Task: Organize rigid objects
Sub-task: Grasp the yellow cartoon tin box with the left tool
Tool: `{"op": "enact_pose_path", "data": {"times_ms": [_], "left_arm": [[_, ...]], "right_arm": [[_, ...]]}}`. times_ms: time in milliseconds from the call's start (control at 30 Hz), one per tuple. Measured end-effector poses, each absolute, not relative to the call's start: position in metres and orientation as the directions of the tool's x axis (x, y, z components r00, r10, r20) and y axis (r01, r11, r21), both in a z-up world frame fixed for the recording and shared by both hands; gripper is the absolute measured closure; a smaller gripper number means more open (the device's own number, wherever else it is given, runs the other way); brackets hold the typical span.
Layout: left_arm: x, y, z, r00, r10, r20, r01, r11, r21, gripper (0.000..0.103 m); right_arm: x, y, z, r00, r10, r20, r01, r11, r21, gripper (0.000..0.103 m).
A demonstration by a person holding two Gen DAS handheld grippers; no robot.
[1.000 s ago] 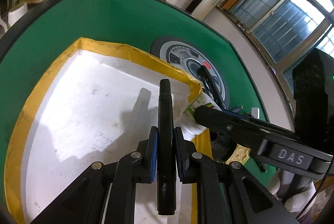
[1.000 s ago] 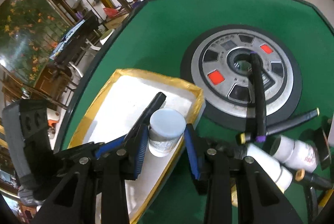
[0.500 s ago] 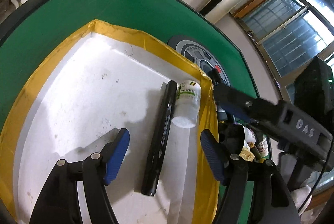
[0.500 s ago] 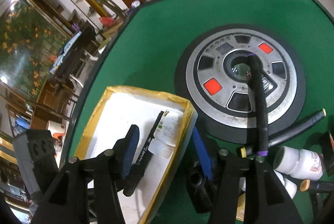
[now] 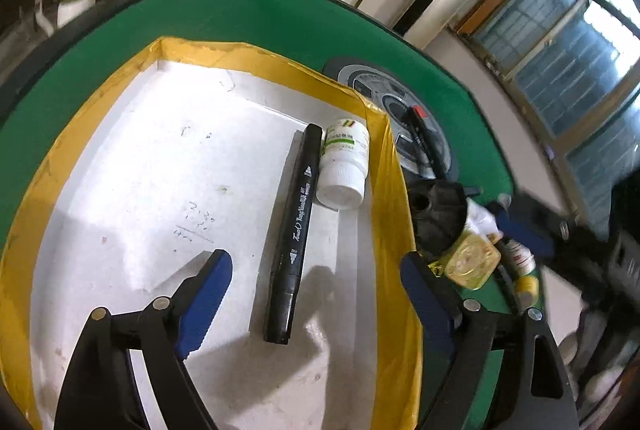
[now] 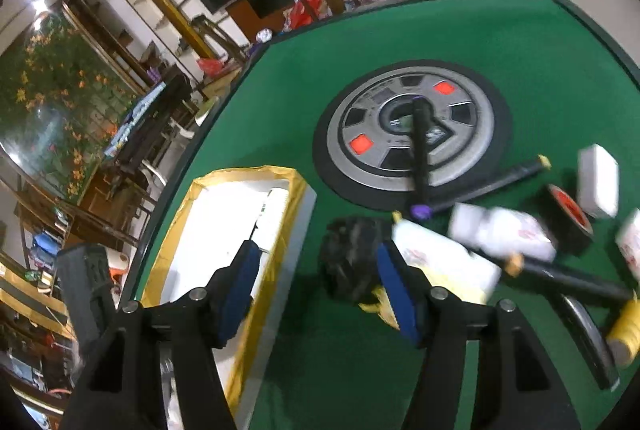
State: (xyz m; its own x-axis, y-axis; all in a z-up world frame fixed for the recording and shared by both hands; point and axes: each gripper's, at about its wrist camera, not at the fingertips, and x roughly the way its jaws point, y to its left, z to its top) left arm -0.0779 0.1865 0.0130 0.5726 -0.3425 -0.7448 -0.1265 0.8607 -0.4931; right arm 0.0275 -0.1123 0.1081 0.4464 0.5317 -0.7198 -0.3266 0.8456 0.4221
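Black marker (image 5: 294,234) and white bottle (image 5: 344,165) lie side by side in the yellow-rimmed tray (image 5: 384,165). Left gripper (image 5: 316,294) opening wide above the marker, not touching it. Only the right view shows the table clutter; right gripper (image 6: 316,282) opening, empty, over the tray edge.

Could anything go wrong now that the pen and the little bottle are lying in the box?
Maybe. The white bottle lies on its side against the black marker, so it might roll if bumped. The left gripper, its jaws opening, hangs right over the marker and could knock it. The right gripper, also opening, is near the yellow-taped box wall and a crowded pile of bottles, easy to scatter.
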Motion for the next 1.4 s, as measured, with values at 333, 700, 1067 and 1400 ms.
{"op": "enact_pose_path", "data": {"times_ms": [333, 700, 1067, 1400], "left_arm": [[-0.117, 0.17, 0.07, 0.668, -0.363, -0.65, -0.041, 0.854, -0.519, 0.005], [-0.097, 0.054, 0.07, 0.545, -0.404, -0.735, 0.159, 0.91, -0.383, 0.003], [-0.058, 0.007, 0.039, 0.516, -0.25, -0.82, 0.122, 0.968, -0.218, 0.003], [-0.032, -0.018, 0.013, 0.516, -0.158, -0.842, 0.099, 0.987, -0.125, 0.007]], "right_arm": [[-0.014, -0.215, 0.126, 0.66, 0.386, -0.645, -0.215, 0.919, 0.331, 0.03], [-0.006, -0.32, 0.092, 0.758, 0.209, -0.618, 0.028, 0.936, 0.351, 0.03], [0.0, -0.353, 0.073, 0.789, 0.19, -0.585, 0.07, 0.917, 0.392, 0.03], [0.0, -0.339, 0.072, 0.777, 0.207, -0.595, 0.027, 0.933, 0.36, 0.03]]}}
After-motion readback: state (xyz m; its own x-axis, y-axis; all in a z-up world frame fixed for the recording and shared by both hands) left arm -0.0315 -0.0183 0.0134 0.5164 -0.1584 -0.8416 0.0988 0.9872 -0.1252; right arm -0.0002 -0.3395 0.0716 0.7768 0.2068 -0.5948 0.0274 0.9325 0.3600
